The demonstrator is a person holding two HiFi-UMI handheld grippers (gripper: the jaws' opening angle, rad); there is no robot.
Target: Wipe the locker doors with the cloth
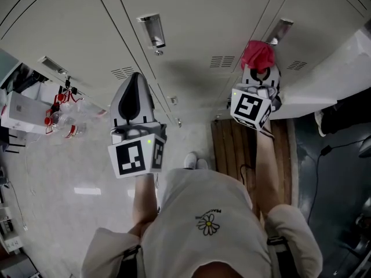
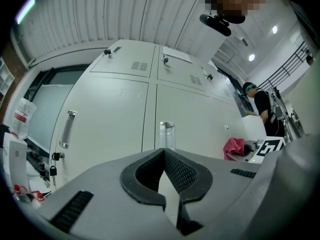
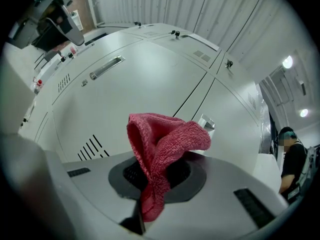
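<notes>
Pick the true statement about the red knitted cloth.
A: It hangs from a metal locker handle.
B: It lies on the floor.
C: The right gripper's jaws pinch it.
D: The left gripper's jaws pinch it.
C: in the right gripper view the red knitted cloth sits clamped between the jaws of the right gripper, while the left gripper has its jaws together on nothing.

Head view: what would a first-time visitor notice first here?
The bright red cloth stands out, pinched in the right tool close to the pale grey locker doors. The left tool is shut and empty in front of the lockers. Each tool carries a cube with black-and-white square markers.
</notes>
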